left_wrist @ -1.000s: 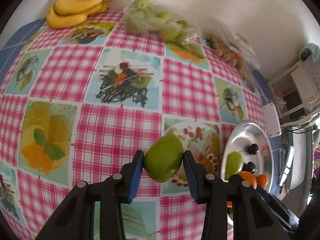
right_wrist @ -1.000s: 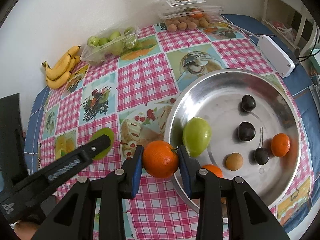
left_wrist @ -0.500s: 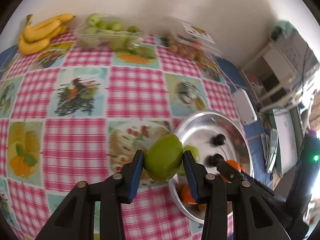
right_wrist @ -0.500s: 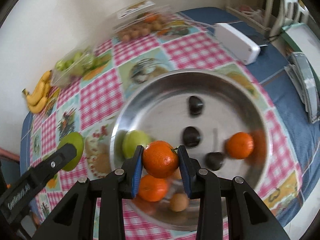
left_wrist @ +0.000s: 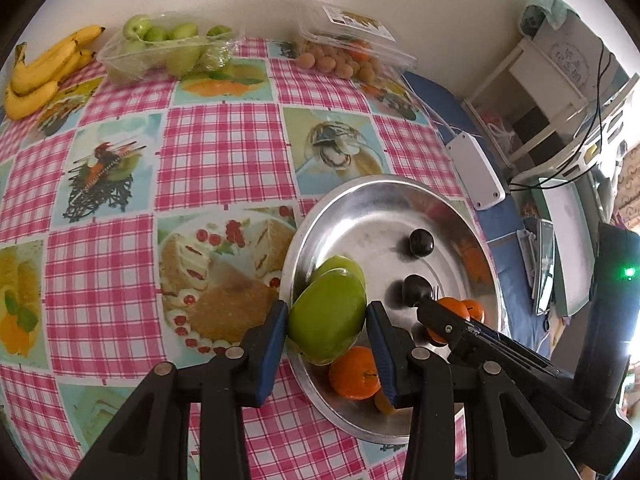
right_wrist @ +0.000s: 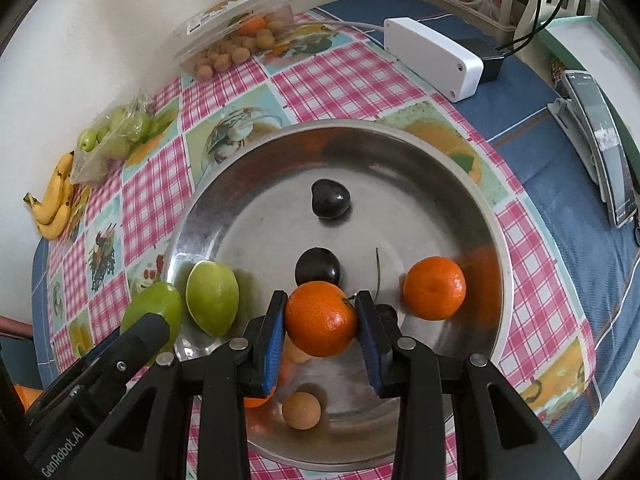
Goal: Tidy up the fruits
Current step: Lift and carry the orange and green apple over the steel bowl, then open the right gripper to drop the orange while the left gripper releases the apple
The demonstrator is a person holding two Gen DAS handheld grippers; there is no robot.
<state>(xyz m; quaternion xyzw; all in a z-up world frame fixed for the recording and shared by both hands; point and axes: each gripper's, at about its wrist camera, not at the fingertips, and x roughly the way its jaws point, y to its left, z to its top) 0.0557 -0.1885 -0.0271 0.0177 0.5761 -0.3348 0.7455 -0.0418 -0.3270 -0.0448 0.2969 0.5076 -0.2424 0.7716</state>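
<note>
My left gripper (left_wrist: 327, 322) is shut on a green mango (left_wrist: 326, 316) and holds it over the near left rim of the steel bowl (left_wrist: 372, 196). My right gripper (right_wrist: 320, 322) is shut on an orange (right_wrist: 321, 318) and holds it above the bowl (right_wrist: 420, 152). In the bowl lie a second green mango (right_wrist: 212, 298), another orange (right_wrist: 434, 288), dark plums (right_wrist: 330, 199), a small brown fruit (right_wrist: 301, 410) and an orange partly hidden under my right fingers. The left gripper with its mango (right_wrist: 154, 314) shows at the bowl's left rim in the right wrist view.
Bananas (left_wrist: 44, 70), a tray of green apples (left_wrist: 168, 50) and a clear box of small brown fruits (left_wrist: 344, 46) stand along the back wall. A white plastic box (right_wrist: 432, 58) with cables lies right of the bowl. The checked tablecloth (left_wrist: 224, 148) covers the table.
Both grippers have moved right and forward over the bowl with their fruit still held. The right one now hangs above the bowl's middle.
</note>
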